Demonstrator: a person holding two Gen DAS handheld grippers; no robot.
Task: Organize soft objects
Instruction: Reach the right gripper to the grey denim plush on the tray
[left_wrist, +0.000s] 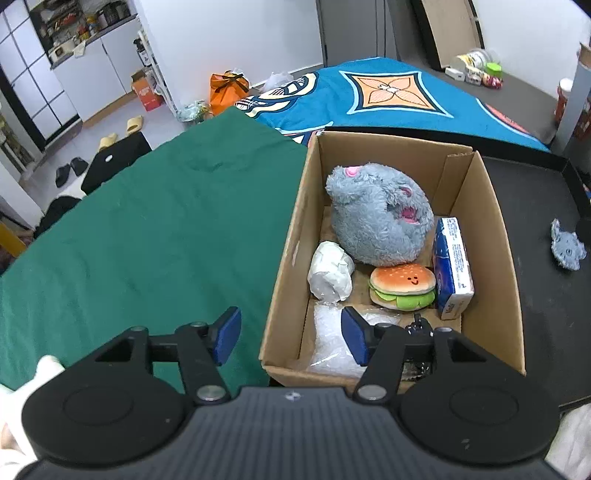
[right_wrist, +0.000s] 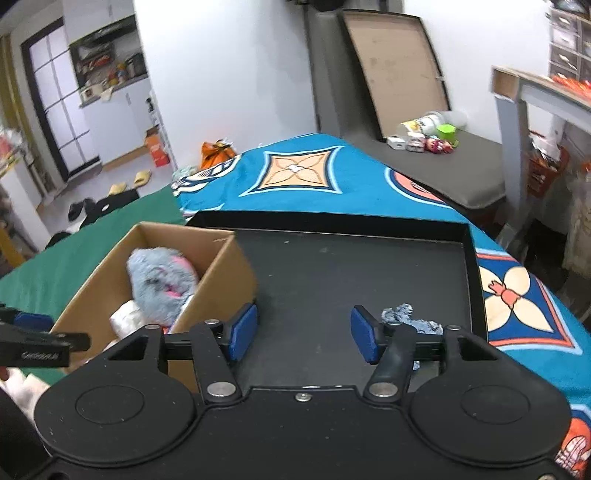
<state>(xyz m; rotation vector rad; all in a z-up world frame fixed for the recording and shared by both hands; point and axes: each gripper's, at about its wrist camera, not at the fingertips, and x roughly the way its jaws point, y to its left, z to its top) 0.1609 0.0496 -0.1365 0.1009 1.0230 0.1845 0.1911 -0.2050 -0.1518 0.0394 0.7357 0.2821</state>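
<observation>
Spread over the big surface are a green cloth and a bright blue blanket with orange shapes, and a cardboard box is sitting where they meet, beside a black tray. Inside the box a big gray fluffy toy is lying at the far end. Just in front of it a small burger toy is smiling up, with a white lumpy bundle on its left and a blue and white pack standing on edge on its right, against the box wall. Some clear plastic wrap is lying at the near end of the box. A little gray fluffy thing is lying on the black tray, well apart from the box. The left gripper is hanging over the near left corner of the box, one blue pad over the green cloth and the other over the plastic wrap. Its jaws are standing about half open and are holding nothing. The right gripper is hanging over the black tray, between the box and the little gray thing. Its jaws are also about half open with nothing between them, and the little gray thing is peeking out just behind its right finger. Farther off, yellow slippers and an orange bag are sitting on the floor.
</observation>
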